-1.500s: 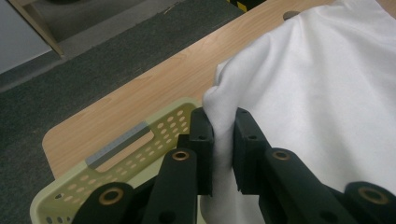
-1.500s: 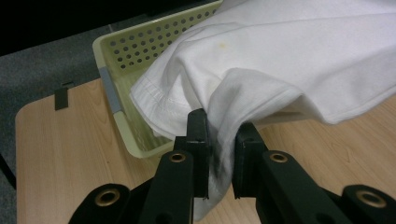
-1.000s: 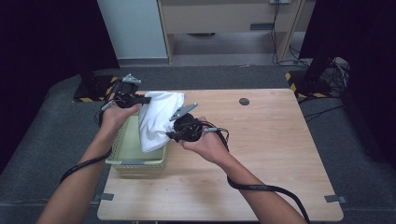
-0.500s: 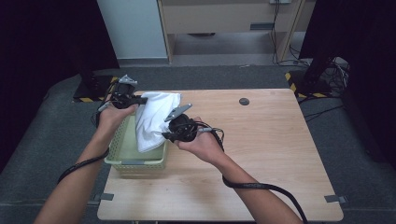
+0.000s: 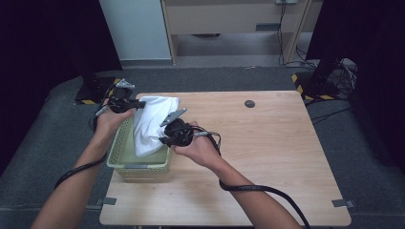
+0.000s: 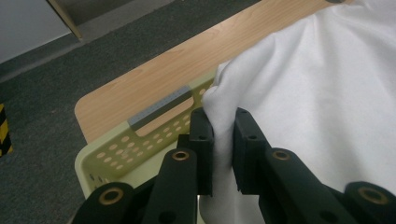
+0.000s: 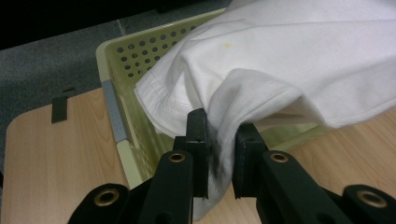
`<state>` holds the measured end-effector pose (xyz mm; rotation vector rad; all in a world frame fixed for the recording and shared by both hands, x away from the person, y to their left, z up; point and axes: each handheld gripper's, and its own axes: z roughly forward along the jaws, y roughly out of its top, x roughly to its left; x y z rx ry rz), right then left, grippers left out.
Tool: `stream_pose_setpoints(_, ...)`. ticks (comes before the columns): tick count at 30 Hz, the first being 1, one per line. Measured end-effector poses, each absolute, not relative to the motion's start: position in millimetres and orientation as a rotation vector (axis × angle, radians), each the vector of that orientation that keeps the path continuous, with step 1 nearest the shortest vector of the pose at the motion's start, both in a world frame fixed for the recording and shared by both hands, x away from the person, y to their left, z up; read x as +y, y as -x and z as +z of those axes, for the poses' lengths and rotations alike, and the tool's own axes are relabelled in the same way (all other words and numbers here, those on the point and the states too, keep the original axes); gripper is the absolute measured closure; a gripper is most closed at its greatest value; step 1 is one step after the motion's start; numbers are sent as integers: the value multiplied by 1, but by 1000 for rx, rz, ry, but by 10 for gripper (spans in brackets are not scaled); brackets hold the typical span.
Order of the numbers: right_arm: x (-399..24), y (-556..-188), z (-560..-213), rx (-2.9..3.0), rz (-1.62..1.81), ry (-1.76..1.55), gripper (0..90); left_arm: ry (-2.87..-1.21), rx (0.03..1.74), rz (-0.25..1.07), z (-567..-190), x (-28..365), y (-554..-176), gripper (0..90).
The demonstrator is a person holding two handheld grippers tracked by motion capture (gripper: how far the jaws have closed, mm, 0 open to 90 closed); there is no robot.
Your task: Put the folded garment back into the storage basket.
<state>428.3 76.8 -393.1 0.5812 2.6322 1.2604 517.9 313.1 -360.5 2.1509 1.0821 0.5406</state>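
Note:
A folded white cloth [image 5: 152, 123] hangs between both grippers over a pale green perforated basket [image 5: 122, 143] at the table's left side. My left gripper [image 5: 141, 103] is shut on the cloth's far edge; its view shows a pinched fold of the cloth [image 6: 299, 98] between the jaws of the left gripper [image 6: 223, 135], above the basket's wall [image 6: 140, 140]. My right gripper [image 5: 164, 139] is shut on the cloth's near right edge. In its view the right gripper [image 7: 219, 135] clamps a bunch of the cloth [image 7: 289, 51], with the basket [image 7: 121, 65] behind and below.
The wooden table [image 5: 267, 152] extends to the right of the basket. A small dark round disc [image 5: 249, 103] lies near its far edge. Grey carpet surrounds the table, with a cabinet and cables beyond it.
Both hands have shifted left and slightly down with the cloth, so it now hangs more squarely over the basket.

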Motion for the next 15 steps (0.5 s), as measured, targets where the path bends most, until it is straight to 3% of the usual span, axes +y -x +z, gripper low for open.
stream_pose_setpoints(15, 102, -428, -408, 2664, 1256, -561, 796, -2156, 1120, 541, -374, 332, -515, 802)
